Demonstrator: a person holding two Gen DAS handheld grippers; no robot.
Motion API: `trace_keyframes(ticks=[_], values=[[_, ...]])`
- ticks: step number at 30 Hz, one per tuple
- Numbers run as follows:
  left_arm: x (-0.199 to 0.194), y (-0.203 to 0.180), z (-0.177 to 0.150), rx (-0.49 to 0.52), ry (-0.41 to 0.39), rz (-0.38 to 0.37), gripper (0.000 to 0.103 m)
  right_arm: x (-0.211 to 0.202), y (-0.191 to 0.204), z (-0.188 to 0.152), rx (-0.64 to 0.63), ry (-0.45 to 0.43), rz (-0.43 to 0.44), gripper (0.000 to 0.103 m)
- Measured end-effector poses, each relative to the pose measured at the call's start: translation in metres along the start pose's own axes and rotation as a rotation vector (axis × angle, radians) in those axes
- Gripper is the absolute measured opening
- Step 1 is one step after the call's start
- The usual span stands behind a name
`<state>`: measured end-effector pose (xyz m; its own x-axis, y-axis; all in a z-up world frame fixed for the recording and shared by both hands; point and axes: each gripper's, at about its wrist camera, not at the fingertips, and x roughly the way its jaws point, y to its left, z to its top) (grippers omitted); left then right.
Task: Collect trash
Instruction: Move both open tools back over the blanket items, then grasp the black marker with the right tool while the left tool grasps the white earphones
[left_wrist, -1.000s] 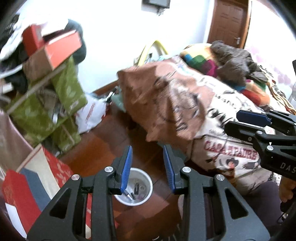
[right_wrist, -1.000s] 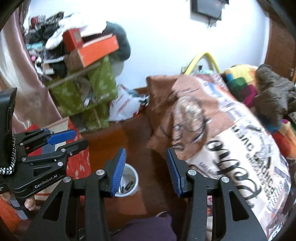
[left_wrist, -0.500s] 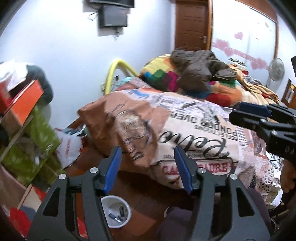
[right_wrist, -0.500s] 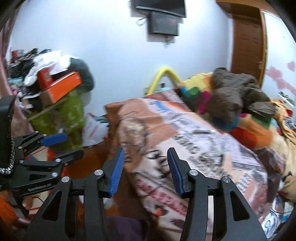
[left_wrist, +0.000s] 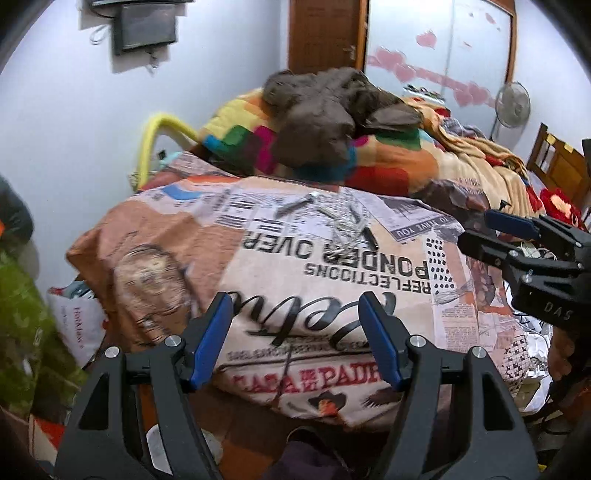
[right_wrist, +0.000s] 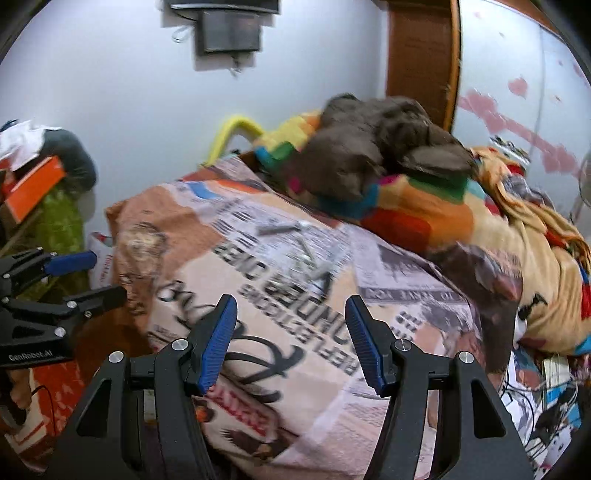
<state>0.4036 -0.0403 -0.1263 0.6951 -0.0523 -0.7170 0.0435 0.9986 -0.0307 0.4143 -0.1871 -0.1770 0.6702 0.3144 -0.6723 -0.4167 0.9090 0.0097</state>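
Left gripper (left_wrist: 295, 332) and right gripper (right_wrist: 290, 332), each at lower centre of its own view, jaws spread wide and holding nothing, above a newspaper-print bedcover (left_wrist: 325, 291). Small grey scraps of trash (left_wrist: 332, 218) lie on the cover at frame centre, blurred, just below a brown plush toy (left_wrist: 325, 110) resting on a multicoloured blanket (left_wrist: 391, 162).

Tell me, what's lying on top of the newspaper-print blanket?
A few small silvery scraps lie loose on the blanket, ahead of both open tongs. They are too blurry to name. Whatever is underneath the blanket is covered.
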Motion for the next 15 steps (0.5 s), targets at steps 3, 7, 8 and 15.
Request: trace_keyframes(ticks=[3, 7, 8, 15], values=[[0.028, -0.009, 0.01, 0.008, 0.029, -0.033, 0.069, 0.02, -0.018, -0.004, 0.031, 0.03, -0.021, 0.057], [0.063, -0.017, 0.02, 0.003, 0.062, -0.065, 0.069, 0.043, -0.035, -0.008, 0.061, 0.057, -0.044, 0.057], [0.074, -0.018, 0.023, -0.004, 0.074, -0.073, 0.069, 0.051, -0.04, -0.008, 0.072, 0.064, -0.046, 0.057], [0.131, -0.019, 0.035, -0.056, 0.118, -0.13, 0.069, 0.102, -0.063, -0.002, 0.15, 0.107, -0.002, 0.057]])
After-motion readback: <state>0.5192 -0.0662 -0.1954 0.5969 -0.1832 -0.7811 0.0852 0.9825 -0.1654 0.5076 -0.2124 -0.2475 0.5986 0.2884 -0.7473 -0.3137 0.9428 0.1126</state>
